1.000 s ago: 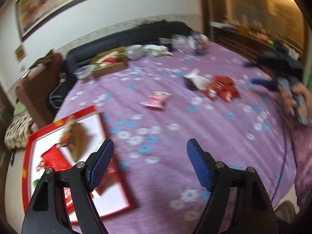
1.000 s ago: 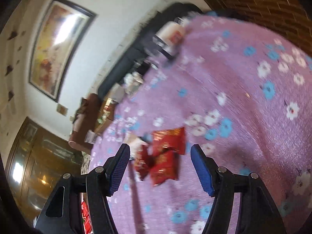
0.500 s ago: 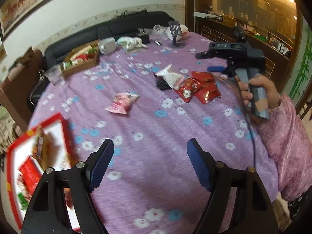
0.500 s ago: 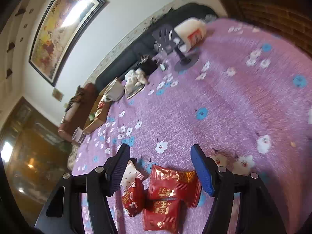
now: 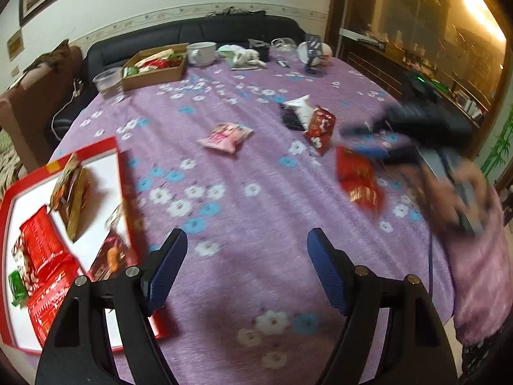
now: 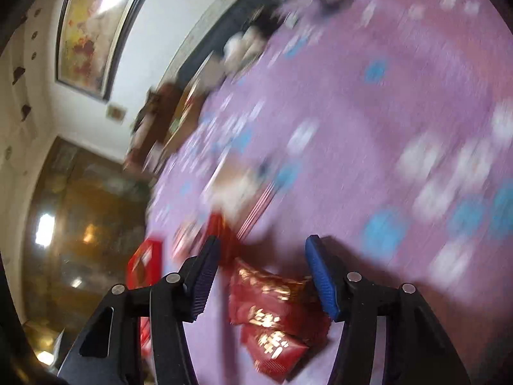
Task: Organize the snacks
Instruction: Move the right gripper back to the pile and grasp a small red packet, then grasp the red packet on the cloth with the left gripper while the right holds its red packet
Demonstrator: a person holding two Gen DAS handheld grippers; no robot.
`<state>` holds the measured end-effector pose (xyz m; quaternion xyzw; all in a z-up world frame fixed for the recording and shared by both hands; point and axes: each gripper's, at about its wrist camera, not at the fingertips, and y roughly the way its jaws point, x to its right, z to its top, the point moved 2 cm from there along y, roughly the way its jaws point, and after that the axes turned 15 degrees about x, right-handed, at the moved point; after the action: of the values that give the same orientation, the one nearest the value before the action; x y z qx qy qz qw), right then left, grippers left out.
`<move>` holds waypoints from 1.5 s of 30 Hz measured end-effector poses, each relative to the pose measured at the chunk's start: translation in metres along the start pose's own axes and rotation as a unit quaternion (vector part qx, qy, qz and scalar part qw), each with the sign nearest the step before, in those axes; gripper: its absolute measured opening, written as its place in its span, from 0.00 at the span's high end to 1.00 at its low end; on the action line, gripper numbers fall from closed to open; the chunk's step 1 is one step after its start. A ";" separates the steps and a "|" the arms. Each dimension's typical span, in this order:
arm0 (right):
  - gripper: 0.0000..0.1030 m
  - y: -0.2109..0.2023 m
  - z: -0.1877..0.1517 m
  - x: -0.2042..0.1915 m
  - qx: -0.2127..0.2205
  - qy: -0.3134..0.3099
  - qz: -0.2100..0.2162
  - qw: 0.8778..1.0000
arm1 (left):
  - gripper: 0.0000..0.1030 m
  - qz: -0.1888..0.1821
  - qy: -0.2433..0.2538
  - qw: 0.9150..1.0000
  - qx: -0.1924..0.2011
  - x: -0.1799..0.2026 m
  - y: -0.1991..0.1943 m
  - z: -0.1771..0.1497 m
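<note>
Right gripper (image 6: pixel 261 272) is over the red packets (image 6: pixel 272 314). Jaws have just been closing, about mid-width, with the packets between them. The right pad looks at the packet edge, the left pad shows a gap, so I don't read it as a grip yet. The frame is blurred, contact can't be confirmed.

In the left view, red packets (image 5: pixel 359 179) sit at 3 o'clock on the tablecloth (image 5: pixel 243 199), under the blurred right gripper (image 5: pixel 378 147). The pink packet (image 5: pixel 224 134) is at 12. The white and red pair (image 5: pixel 312 118) is at 1. The red tray (image 5: pixel 118 166) is at 9, already holding snacks.

Left gripper (image 5: pixel 247 263) is wide open, empty, above bare cloth.

To do this step well:
- steady the hand before closing
- centre the jaws, since two packets overlap; pinching one edge may drop the other
- close on the seam or bulk and lift straight up
- carry it to the tray at 9, keeping the left gripper out of that path
</note>
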<state>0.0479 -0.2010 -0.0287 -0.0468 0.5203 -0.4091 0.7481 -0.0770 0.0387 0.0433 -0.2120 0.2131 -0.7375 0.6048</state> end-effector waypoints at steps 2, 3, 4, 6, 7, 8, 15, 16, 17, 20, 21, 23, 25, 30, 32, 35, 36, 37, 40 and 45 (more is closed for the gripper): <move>0.43 0.005 -0.034 -0.021 -0.048 -0.029 0.007 0.998 | 0.25 0.002 -0.008 1.000 -0.002 -0.009 0.000 -0.005; 0.43 0.003 -0.052 -0.031 -0.069 -0.033 0.030 0.997 | 0.25 0.005 -0.014 1.000 -0.004 -0.014 0.001 -0.007; 0.43 0.001 -0.070 -0.040 -0.100 -0.030 0.061 0.993 | 0.25 0.008 -0.023 1.000 -0.007 -0.019 0.002 -0.010; 0.44 -0.008 -0.079 -0.046 -0.097 -0.044 0.067 0.992 | 0.25 0.006 -0.037 0.999 -0.011 -0.026 0.002 -0.013; 0.43 -0.016 -0.079 -0.047 -0.079 -0.067 0.038 0.994 | 0.25 0.002 -0.046 0.999 -0.014 -0.027 0.002 -0.016; 0.41 -0.020 -0.078 -0.046 -0.068 -0.081 0.009 0.994 | 0.25 -0.003 -0.049 0.999 -0.016 -0.027 0.001 -0.018; 0.41 -0.050 -0.097 -0.069 -0.044 -0.209 -0.056 0.975 | 0.25 -0.029 -0.002 0.999 -0.025 -0.002 -0.002 -0.030; 0.41 -0.052 -0.102 -0.073 -0.042 -0.230 -0.055 0.971 | 0.25 -0.032 0.006 0.999 -0.027 0.001 -0.002 -0.031; 0.42 -0.054 -0.107 -0.077 -0.039 -0.256 -0.062 0.964 | 0.25 -0.033 0.010 0.999 -0.029 0.002 -0.002 -0.032; 0.42 -0.054 -0.118 -0.078 -0.040 -0.305 -0.092 0.947 | 0.25 -0.038 0.014 0.999 -0.034 0.006 -0.004 -0.033; 0.42 -0.048 -0.117 -0.077 -0.043 -0.310 -0.097 0.945 | 0.25 -0.045 0.011 0.998 -0.038 0.008 -0.007 -0.035; 0.42 -0.044 -0.120 -0.076 -0.044 -0.320 -0.095 0.942 | 0.25 -0.064 0.010 0.997 -0.043 0.016 -0.013 -0.037; 0.42 -0.044 -0.122 -0.077 -0.043 -0.328 -0.085 0.940 | 0.25 -0.082 0.023 0.995 -0.049 0.028 -0.021 -0.041; 0.43 -0.044 -0.142 -0.089 -0.052 -0.385 -0.062 0.919 | 0.25 -0.089 0.034 0.994 -0.056 0.038 -0.029 -0.044; 0.43 -0.034 -0.145 -0.086 -0.048 -0.401 -0.100 0.909 | 0.25 -0.095 0.027 0.993 -0.060 0.041 -0.029 -0.044; 0.55 -0.022 -0.139 -0.080 -0.030 -0.401 -0.128 0.907 | 0.25 -0.103 0.023 0.992 -0.066 0.045 -0.028 -0.043; 0.63 -0.019 -0.136 -0.081 -0.026 -0.401 -0.137 0.905 | 0.25 -0.105 0.026 0.992 -0.068 0.048 -0.028 -0.043; 0.64 -0.017 -0.131 -0.081 -0.022 -0.395 -0.141 0.907 | 0.25 -0.102 0.031 0.992 -0.071 0.053 -0.026 -0.043; 0.66 -0.013 -0.113 -0.075 -0.008 -0.370 -0.159 0.915 | 0.25 -0.109 0.037 0.991 -0.072 0.062 -0.025 -0.040; 0.66 -0.019 -0.070 -0.052 0.061 -0.277 -0.179 0.942 | 0.25 -0.116 0.017 0.989 -0.089 0.081 -0.010 -0.034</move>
<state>-0.0265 -0.1546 -0.0130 -0.2044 0.2498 -0.5380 0.7787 -0.1188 -0.0370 0.0257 -0.2755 0.2624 -0.7843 0.4901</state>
